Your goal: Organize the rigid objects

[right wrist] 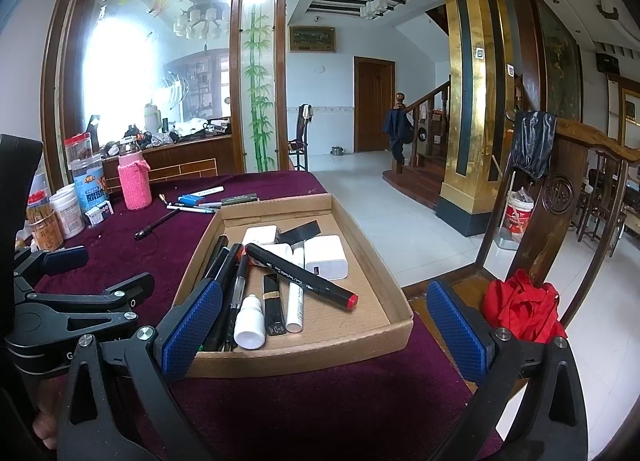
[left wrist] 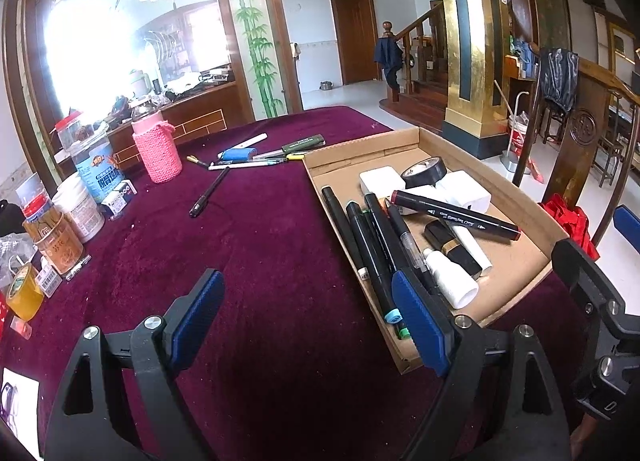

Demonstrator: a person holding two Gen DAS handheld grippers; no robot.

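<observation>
1. Honestly, both our grippers are empty right now. The right gripper [right wrist: 324, 329] hangs over the near end of the cardboard tray [right wrist: 394, 287] with its jaws spread as wide as they go and nothing between the pads. The left gripper [left wrist: 308, 321] is also gaping, with only tablecloth under it.

2. Closest stuff in the tray: a small white dropper bottle [right wrist: 250, 321], a black lipstick tube [right wrist: 273, 307] and a bunch of black markers [right wrist: 230, 281]. All look light, stiff and smooth, so we'd guess they roll or slip if pinched off-centre.

3. The fat red-capped marker [right wrist: 302, 275] lies diagonally on top of the others. It looks rigid and easy: we'd take it mid-barrel, across its width.

4. Further back sit white charger blocks [right wrist: 326, 261] and a roll of black tape [left wrist: 424, 172]. The chargers seem heavier and slick-sided, so squeeze the flat faces.

5. What's still loose: a black pen [left wrist: 209, 192] lying alone on the cloth, then a cluster of pens and a blue thing [left wrist: 239, 155] beyond it. They're thin and low, so we'd pinch them mid-shaft.

6. The surface is a burgundy velvet tablecloth [left wrist: 280, 261], soft and grippy, so things probably won't skid.

7. Jars and a pink knitted bottle [left wrist: 157, 151] line the left edge. Past that there's a tiled floor, a staircase and a gold pillar.
</observation>
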